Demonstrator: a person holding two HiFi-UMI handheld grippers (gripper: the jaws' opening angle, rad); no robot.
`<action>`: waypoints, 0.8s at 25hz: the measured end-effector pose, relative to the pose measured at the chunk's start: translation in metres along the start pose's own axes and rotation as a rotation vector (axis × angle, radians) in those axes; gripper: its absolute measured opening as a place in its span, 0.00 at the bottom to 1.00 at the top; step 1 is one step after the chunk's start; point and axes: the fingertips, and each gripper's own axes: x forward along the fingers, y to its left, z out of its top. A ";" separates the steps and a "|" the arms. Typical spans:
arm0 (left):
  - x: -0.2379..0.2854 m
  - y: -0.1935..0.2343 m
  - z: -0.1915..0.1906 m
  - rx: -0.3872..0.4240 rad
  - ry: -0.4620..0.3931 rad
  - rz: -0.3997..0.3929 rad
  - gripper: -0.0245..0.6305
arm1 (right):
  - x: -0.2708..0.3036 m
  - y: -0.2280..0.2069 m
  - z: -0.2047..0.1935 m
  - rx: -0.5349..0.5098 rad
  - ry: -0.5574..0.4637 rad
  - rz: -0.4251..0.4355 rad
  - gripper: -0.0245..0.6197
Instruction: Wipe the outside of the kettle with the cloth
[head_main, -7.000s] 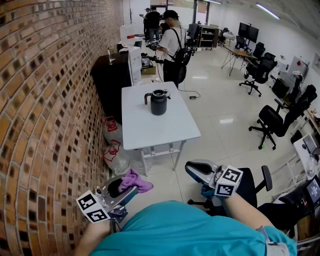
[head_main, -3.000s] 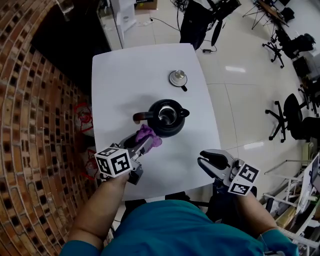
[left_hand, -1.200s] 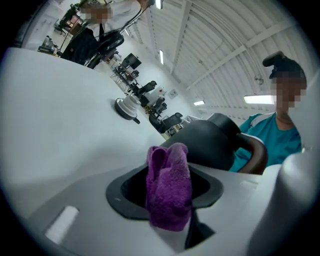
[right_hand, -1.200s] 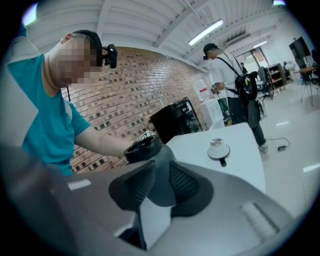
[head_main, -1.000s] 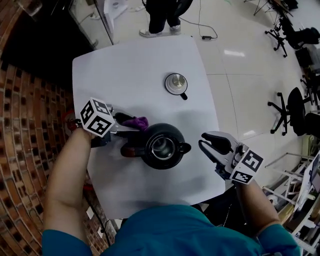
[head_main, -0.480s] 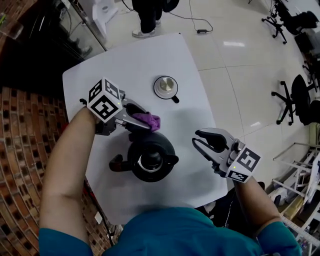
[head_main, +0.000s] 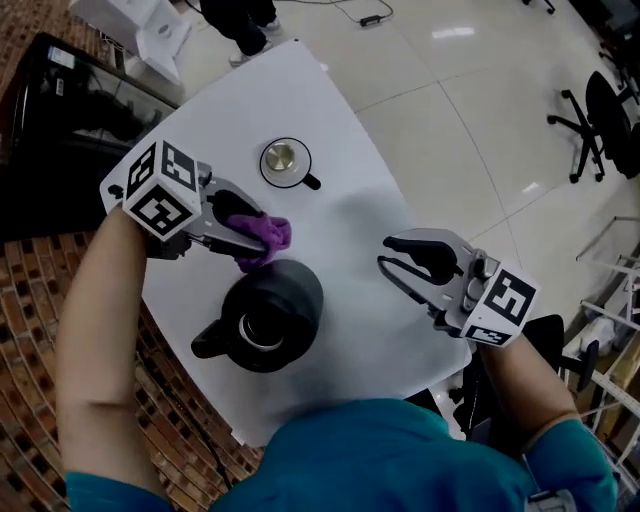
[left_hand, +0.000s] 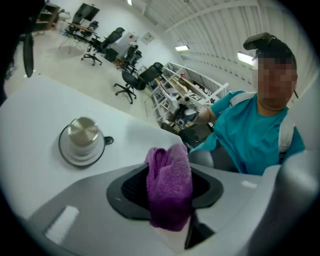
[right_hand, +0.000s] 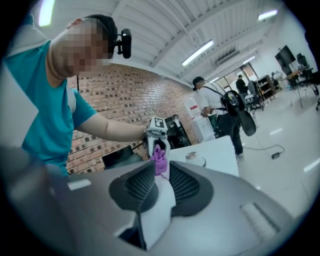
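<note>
A black kettle (head_main: 262, 318) stands lidless on the white table (head_main: 375, 335), its handle pointing toward the near left. Its steel-knobbed lid (head_main: 283, 162) lies apart at the far side and also shows as the lid (left_hand: 82, 139) in the left gripper view. My left gripper (head_main: 255, 238) is shut on a purple cloth (head_main: 268, 234), which sits at the kettle's far upper side. The cloth (left_hand: 169, 185) fills the space between the jaws. My right gripper (head_main: 400, 262) hovers open to the kettle's right with nothing in it; its view shows the cloth (right_hand: 159, 152) ahead.
A brick wall (head_main: 60, 290) and a black cabinet (head_main: 70, 110) flank the table's left. A person's legs (head_main: 240, 15) stand beyond the far edge. An office chair (head_main: 605, 110) is on the tiled floor to the right.
My left gripper has carried the cloth from the kettle's handle side round to its far side. The right gripper has stayed open to the right. The head view has turned.
</note>
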 end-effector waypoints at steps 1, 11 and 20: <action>0.001 -0.008 0.009 0.012 0.046 -0.032 0.32 | -0.003 -0.001 0.001 0.005 -0.013 -0.005 0.16; 0.076 0.018 -0.013 0.023 0.539 0.012 0.32 | -0.048 -0.013 -0.001 0.051 -0.095 -0.075 0.16; 0.077 -0.045 0.029 0.255 0.821 -0.025 0.32 | -0.084 -0.005 0.009 0.048 -0.149 -0.095 0.16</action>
